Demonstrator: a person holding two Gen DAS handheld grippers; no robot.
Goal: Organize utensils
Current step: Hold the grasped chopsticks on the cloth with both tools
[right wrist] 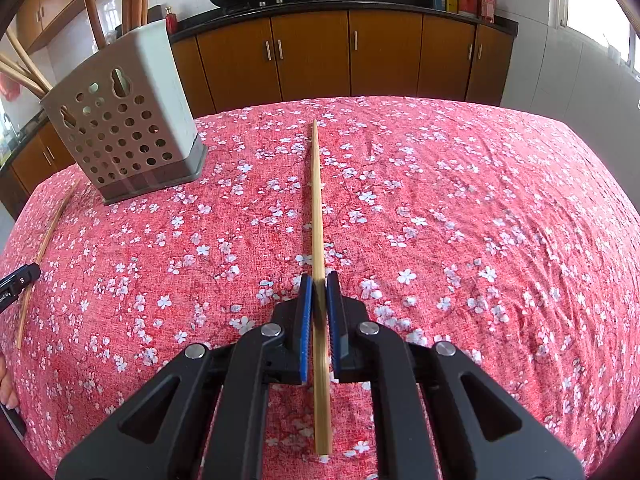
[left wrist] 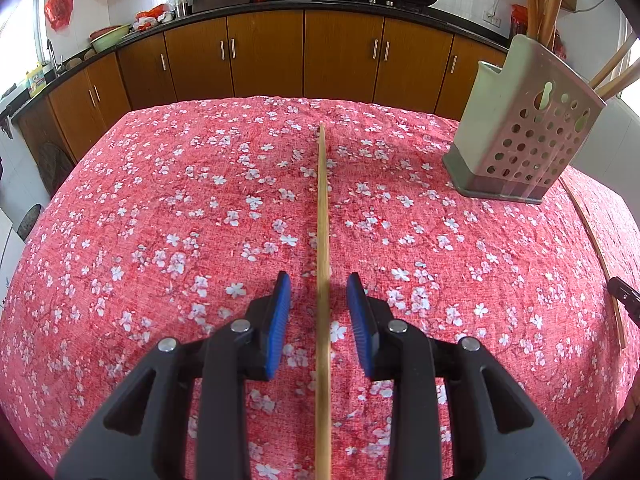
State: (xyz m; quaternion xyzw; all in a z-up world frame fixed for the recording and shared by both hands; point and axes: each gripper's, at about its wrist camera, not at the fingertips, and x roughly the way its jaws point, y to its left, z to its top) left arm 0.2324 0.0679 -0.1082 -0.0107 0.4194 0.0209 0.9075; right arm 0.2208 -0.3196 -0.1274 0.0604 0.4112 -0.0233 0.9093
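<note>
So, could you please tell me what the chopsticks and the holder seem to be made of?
The chopstick in the right gripper looks like bamboo or pale wood: tan, matte, with a fine lengthwise grain. The chopstick between the left gripper's open jaws looks the same. The holder seems moulded plastic: smooth greyish walls, punched round holes, a darker base.

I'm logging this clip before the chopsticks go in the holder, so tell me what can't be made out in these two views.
- Left wrist view: the near end of the chopstick between the open left hand-held gripper runs off the bottom edge.
- Both views: the utensil holder hides its contents; the sticks' tops are cut off by the frame.
- Right wrist view: the right hand-held gripper's pads hide where they press its chopstick.
</note>
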